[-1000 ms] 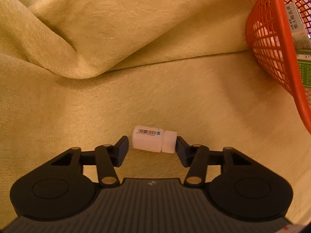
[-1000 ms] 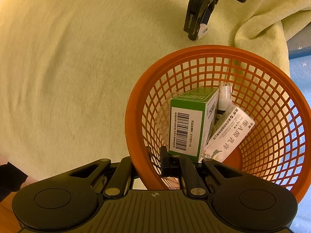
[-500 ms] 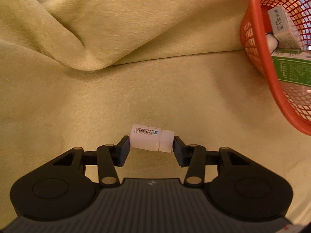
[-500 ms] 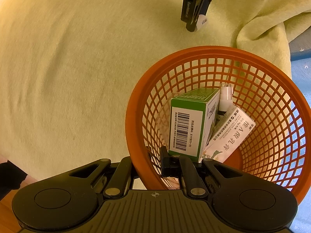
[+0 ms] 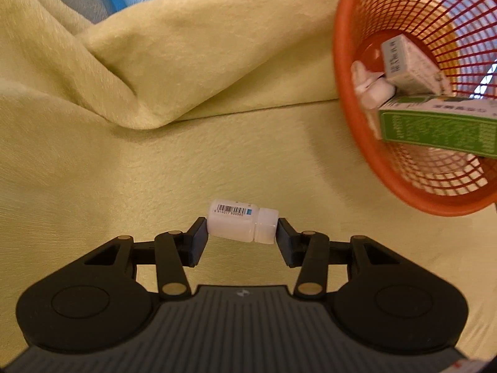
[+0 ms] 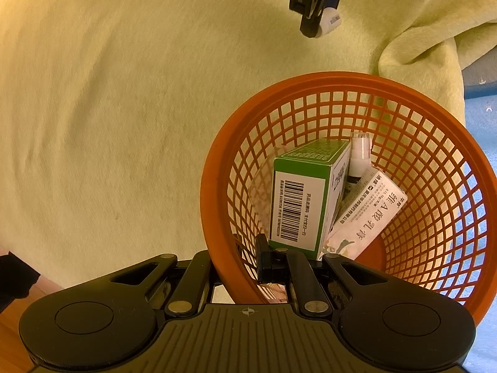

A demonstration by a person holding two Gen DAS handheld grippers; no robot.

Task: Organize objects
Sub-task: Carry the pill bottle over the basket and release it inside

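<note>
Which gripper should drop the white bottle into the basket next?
Left. The left gripper already clamps the white bottle end to end, lifted off the cloth. The right gripper is shut on the orange basket rim, steadying it.

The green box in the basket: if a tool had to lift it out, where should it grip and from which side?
Grip the green box across its narrow width near the upper end, coming from above through the basket mouth. It leans upright, and the mesh wall and white carton crowd its lower part.
</note>
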